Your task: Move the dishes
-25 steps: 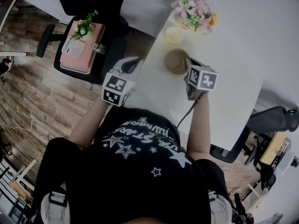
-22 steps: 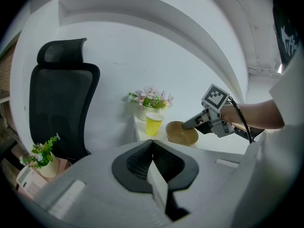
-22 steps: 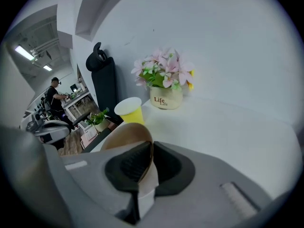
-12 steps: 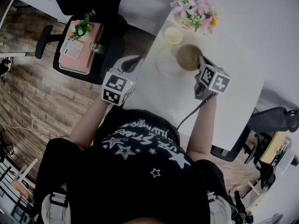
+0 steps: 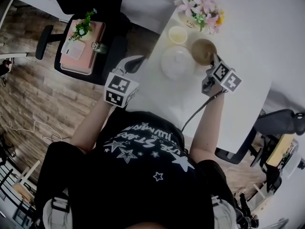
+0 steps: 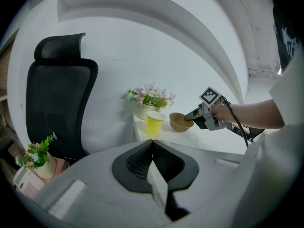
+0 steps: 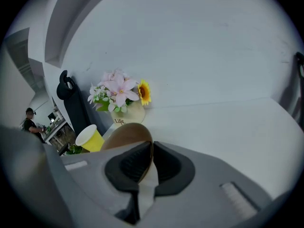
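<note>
My right gripper [image 5: 213, 63] is shut on the rim of a brown bowl [image 5: 202, 50], holding it over the white table [image 5: 238, 94] just right of a white plate [image 5: 177, 63]. In the right gripper view the brown bowl [image 7: 127, 136] sits pinched between the jaws, tilted. From the left gripper view the brown bowl [image 6: 179, 121] hangs from the right gripper [image 6: 191, 116] beside a yellow cup [image 6: 154, 123]. My left gripper [image 5: 129, 67] is shut on nothing, off the table's left edge.
A flower pot [image 5: 196, 11] stands at the table's far end, with the yellow cup [image 5: 177, 35] in front of it. A black office chair [image 5: 86, 37] left of the table carries a pink box and a small plant. Wood floor lies to the left.
My right gripper has carried the brown bowl to the right and away from me, off the white plate, which now shows bare. The left gripper has stayed put.
</note>
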Available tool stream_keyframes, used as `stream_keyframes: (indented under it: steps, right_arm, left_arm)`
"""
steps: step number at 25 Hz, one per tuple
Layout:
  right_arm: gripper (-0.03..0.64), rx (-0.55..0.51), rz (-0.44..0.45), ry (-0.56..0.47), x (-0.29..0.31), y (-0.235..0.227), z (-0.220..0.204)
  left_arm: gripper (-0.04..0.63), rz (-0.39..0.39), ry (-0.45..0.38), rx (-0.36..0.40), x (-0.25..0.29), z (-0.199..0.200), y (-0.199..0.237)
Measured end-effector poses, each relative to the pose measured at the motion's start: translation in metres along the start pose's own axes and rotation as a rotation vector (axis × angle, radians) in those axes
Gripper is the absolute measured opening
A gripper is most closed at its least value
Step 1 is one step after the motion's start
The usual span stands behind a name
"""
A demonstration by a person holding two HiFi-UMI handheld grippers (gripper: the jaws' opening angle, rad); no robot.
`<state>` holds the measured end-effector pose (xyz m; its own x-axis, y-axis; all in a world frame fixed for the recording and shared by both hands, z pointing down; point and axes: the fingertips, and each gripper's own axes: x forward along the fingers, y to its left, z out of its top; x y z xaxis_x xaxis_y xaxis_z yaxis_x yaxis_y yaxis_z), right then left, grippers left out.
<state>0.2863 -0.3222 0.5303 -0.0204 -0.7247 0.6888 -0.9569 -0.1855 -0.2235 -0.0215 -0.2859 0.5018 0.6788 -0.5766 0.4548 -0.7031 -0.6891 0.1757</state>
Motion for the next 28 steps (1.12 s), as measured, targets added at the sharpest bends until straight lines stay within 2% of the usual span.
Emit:
stream_keyframes:
  steps: [6, 11, 16, 23, 28]
  right_arm:
    - [0.023, 0.022, -0.008, 0.003, 0.012, -0.003, -0.003]
    - [0.029, -0.029, -0.037, 0.002, 0.016, -0.002, -0.003]
    - [0.079, -0.086, -0.060, 0.007, 0.016, -0.001, -0.005]
    - [0.221, -0.118, -0.042, 0.000, 0.009, 0.004, -0.003]
    - [0.224, -0.145, -0.046, -0.064, -0.018, 0.005, 0.005]
  left_arm:
    - [0.009, 0.000, 0.004, -0.002, 0.000, -0.001, 0.001]
    - [0.009, -0.002, 0.006, -0.002, 0.000, -0.002, 0.000]
    - [0.010, -0.005, 0.003, -0.001, 0.000, -0.001, -0.001]
    - [0.011, -0.005, -0.001, 0.003, -0.001, -0.001, 0.001]
    - [0.010, 0.003, -0.024, 0.020, -0.009, 0.006, -0.002]
